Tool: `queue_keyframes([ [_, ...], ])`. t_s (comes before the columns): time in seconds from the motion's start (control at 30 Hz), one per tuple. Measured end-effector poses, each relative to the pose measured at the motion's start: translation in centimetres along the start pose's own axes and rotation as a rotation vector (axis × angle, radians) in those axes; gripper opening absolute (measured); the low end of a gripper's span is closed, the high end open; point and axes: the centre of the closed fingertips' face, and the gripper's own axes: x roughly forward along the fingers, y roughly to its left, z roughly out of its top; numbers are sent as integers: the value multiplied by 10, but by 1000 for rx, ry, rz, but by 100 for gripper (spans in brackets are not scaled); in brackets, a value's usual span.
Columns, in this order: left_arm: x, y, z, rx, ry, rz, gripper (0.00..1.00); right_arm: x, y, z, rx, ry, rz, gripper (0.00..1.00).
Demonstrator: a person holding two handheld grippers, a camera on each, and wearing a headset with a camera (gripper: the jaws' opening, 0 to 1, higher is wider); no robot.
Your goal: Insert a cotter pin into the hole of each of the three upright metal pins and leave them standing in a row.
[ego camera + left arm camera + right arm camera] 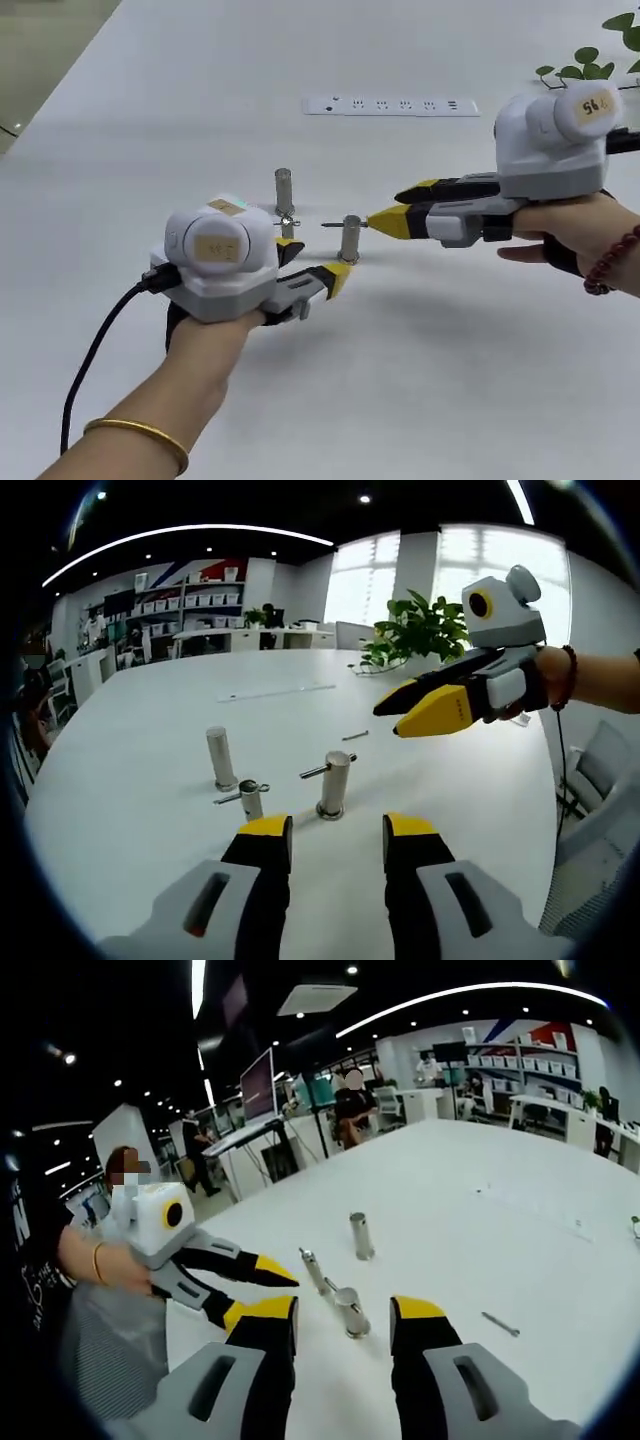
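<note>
Nearest, the left gripper holds its yellow-tipped jaws apart and empty. Three smooth steel cylinders stand upright on the white surface: a bare far pin, then a middle pin and a right pin, each crossed by a thin wire cotter pin. On the right, the right gripper has its jaws parted and empty.

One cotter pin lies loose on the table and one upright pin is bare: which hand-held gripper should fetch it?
Right. The loose cotter pin lies close beside the open right hand-held gripper, with nothing between them. From the left hand-held gripper it lies beyond the upright metal pins, a longer reach across them.
</note>
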Motion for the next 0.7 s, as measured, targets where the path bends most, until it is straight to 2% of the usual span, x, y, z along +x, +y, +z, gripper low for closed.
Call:
queue_keyframes([
  [0.2, -16, 9, -1, -48, -18, 31, 47, 11, -8, 13, -14, 4, -2, 34],
  [0.37, -26, 14, -1, -17, -20, 53, 56, 25, -15, 19, -31, 15, -14, 34],
  [0.53, -37, 20, -1, -29, -28, 64, 62, 39, -17, 23, -44, 24, -19, 34],
  [0.7, -45, 25, -3, -11, -24, 78, 72, 56, -21, 23, -45, 43, -32, 33],
])
